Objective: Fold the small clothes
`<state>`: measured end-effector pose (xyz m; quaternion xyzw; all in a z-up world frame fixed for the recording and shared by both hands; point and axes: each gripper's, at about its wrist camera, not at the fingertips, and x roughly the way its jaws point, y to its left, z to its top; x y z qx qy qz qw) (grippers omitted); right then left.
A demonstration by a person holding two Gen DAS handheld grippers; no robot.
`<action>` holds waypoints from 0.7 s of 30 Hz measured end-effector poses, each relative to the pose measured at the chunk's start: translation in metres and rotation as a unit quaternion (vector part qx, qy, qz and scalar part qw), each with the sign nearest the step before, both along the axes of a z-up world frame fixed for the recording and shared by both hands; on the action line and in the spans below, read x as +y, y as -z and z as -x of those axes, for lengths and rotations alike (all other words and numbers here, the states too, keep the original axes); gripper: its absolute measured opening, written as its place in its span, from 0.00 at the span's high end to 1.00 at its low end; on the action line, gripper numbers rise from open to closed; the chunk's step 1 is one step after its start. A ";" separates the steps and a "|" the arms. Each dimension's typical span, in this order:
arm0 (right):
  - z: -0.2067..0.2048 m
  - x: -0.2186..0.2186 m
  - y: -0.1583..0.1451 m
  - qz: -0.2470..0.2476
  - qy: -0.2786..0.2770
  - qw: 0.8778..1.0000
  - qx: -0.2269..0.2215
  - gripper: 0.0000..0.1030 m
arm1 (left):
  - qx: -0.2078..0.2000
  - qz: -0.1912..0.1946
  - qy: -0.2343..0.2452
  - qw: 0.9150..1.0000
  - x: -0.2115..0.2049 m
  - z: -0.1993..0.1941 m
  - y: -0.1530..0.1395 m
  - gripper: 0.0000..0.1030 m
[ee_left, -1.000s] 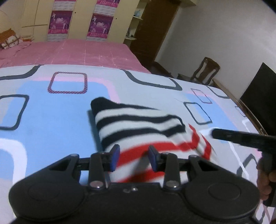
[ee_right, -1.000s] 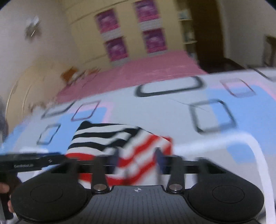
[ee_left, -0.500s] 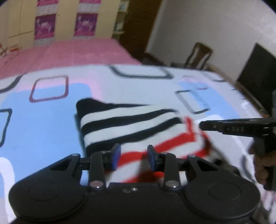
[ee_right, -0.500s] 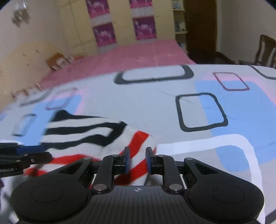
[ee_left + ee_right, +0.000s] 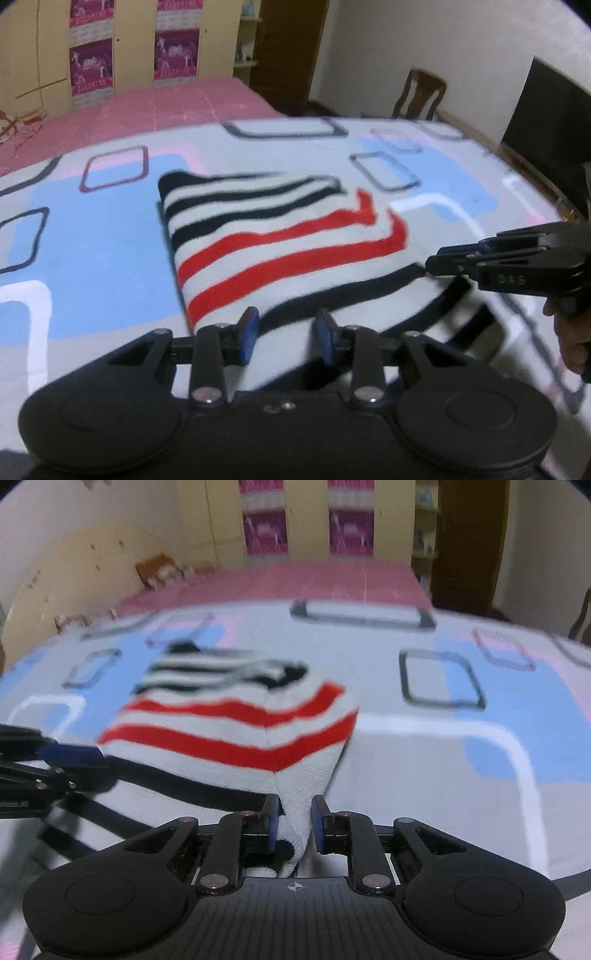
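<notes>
A small striped garment (image 5: 280,240), white with black and red bands, lies on the patterned bed cover; it also shows in the right wrist view (image 5: 236,720). My left gripper (image 5: 286,338) is open at the garment's near edge, with cloth between its fingers but not pinched. My right gripper (image 5: 293,827) is shut on the garment's near right corner, and a fold of white cloth rises between its pads. The right gripper (image 5: 436,264) also shows from the side in the left wrist view. The left gripper (image 5: 74,755) shows at the left edge of the right wrist view.
The bed cover (image 5: 92,258) is white, blue and pink with dark squares. Pink bedding (image 5: 166,107) lies beyond it. A wooden chair (image 5: 421,92) and a dark screen (image 5: 546,110) stand at the right, past the bed's edge. Wardrobes (image 5: 306,520) line the far wall.
Both grippers have drawn back toward me and the garment has spread out longer, showing more black bands at its near end. The left gripper's fingers have opened wider. The right stays shut on cloth.
</notes>
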<state>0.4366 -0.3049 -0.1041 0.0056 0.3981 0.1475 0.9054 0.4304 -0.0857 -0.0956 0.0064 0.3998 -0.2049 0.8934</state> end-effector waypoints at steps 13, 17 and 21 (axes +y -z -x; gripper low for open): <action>0.058 0.012 0.026 0.033 -0.050 0.997 0.039 0.82 | 0.052 0.014 -0.041 0.998 0.011 0.062 0.024 0.74; 0.060 0.009 0.034 0.025 -0.045 0.998 0.038 0.82 | 0.050 0.005 -0.045 0.998 0.009 0.060 0.032 0.74; 0.062 -0.001 0.010 0.002 -0.032 0.999 0.021 0.82 | 0.034 -0.001 -0.054 0.998 0.006 0.067 0.011 0.76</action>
